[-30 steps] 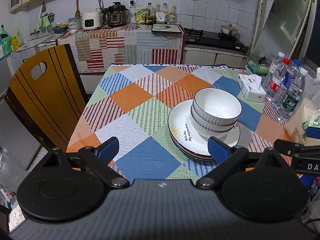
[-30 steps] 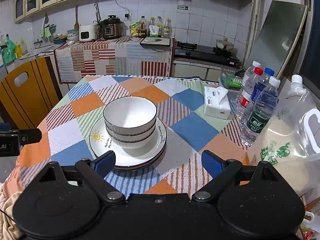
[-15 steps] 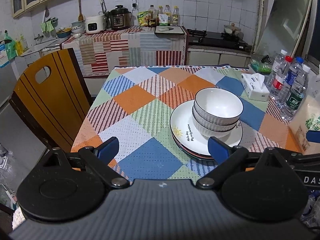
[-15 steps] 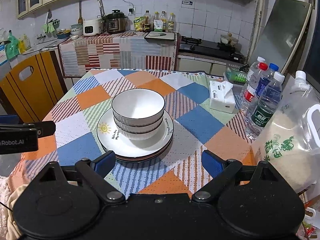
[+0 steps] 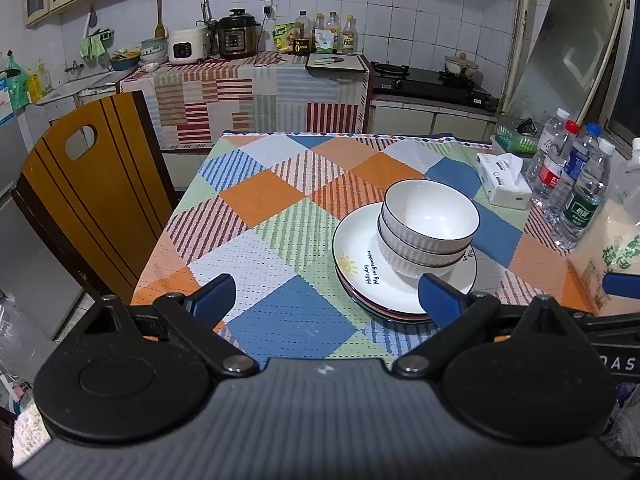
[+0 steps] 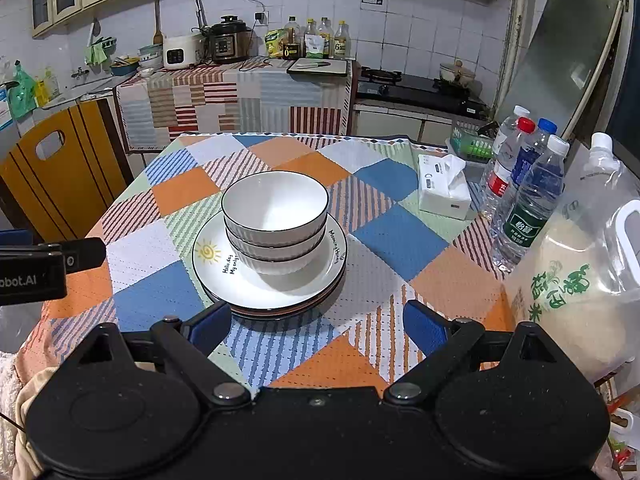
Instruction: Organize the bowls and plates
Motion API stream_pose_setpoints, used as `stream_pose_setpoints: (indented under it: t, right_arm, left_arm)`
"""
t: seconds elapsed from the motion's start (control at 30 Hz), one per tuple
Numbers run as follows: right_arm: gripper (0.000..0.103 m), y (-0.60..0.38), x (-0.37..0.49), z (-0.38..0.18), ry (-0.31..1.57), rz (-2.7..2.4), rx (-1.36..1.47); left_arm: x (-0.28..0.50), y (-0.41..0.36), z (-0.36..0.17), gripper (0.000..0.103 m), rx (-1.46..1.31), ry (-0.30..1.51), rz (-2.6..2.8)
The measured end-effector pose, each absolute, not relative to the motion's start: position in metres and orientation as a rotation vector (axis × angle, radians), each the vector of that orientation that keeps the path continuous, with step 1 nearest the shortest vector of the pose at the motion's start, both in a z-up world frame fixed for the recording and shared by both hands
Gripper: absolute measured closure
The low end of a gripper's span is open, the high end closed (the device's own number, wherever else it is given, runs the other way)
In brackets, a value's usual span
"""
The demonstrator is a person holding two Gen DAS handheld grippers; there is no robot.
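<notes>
A stack of three white ribbed bowls [image 5: 430, 224] [image 6: 276, 224] sits on a stack of plates [image 5: 360, 276] [image 6: 224, 280], the top plate white with a sun drawing. They rest on the checkered tablecloth [image 5: 280, 216] [image 6: 380, 240]. My left gripper [image 5: 326, 296] is open and empty, above the table's near edge, left of the plates. My right gripper [image 6: 318, 326] is open and empty, just in front of the plates.
A tissue box [image 6: 444, 194], several water bottles [image 6: 528, 200] and a rice bag [image 6: 580, 288] stand at the table's right. A wooden chair [image 5: 92, 196] stands on the left. A counter with cookers [image 5: 236, 40] lies behind.
Both grippers have drawn back and risen a little from the stacked dishes. The bowls and plates have not moved.
</notes>
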State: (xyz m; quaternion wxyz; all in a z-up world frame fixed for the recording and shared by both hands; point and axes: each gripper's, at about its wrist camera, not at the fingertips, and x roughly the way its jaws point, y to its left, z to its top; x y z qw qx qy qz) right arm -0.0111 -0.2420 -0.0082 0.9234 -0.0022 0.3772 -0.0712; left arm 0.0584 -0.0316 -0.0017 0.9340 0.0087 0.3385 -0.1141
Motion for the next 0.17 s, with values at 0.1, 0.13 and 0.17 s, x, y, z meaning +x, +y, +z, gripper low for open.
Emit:
stream_pose_setpoints:
  t: [0.1, 0.13, 0.17]
  right_arm:
    - [0.008, -0.2425, -0.0113, -0.0085, 0.775, -0.147, -0.003]
    - [0.008, -0.2428, -0.0116, -0.0087, 0.775, -0.147, -0.004]
    - [0.008, -0.2429, -0.0116, -0.0087, 0.774, -0.147, -0.003]
  left_arm:
    - [0.0587, -0.0319, -0.0017, 0.004, 0.016, 0.695, -0.236]
    - [0.0586, -0.0320, -0.0017, 0.004, 0.017, 0.695, -0.236]
    - [0.0587, -0.0321, -0.0017, 0.004, 0.016, 0.696, -0.236]
